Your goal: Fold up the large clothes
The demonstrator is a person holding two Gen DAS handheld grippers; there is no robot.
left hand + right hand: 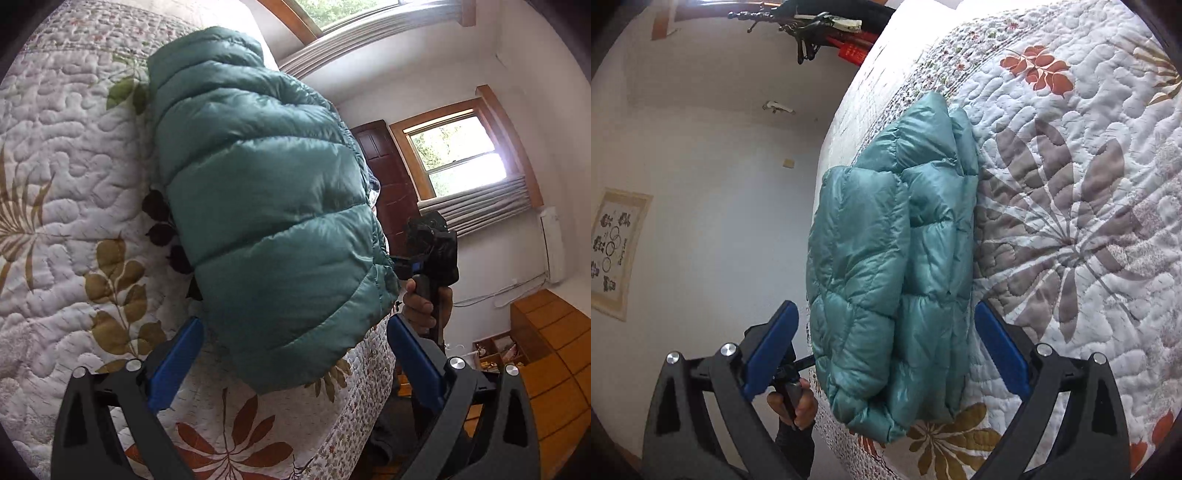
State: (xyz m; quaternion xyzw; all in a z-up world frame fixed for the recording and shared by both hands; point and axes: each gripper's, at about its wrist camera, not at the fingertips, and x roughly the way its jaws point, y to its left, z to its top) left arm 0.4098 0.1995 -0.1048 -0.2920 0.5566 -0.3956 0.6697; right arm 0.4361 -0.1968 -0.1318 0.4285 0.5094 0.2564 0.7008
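A teal puffer jacket point(266, 206) lies folded into a thick bundle on the floral quilted bedspread point(55, 206) near the bed's edge. My left gripper point(295, 332) is open, its blue pads spread wide at the jacket's near end, with nothing clamped between them. The right wrist view shows the same jacket point(894, 280) from its other side, folded layers stacked. My right gripper point(886, 332) is also open, pads on either side of the bundle's near end without pinching it. The other gripper and the hand holding it point(428, 266) show past the jacket.
The quilt point(1071, 221) covers the bed around the jacket. Beyond the bed edge are windows point(458, 155), a dark wooden door point(388, 177) and wooden drawers point(554, 350). A white wall with a framed picture point(617, 251) and hanging items point(820, 26) lies on the other side.
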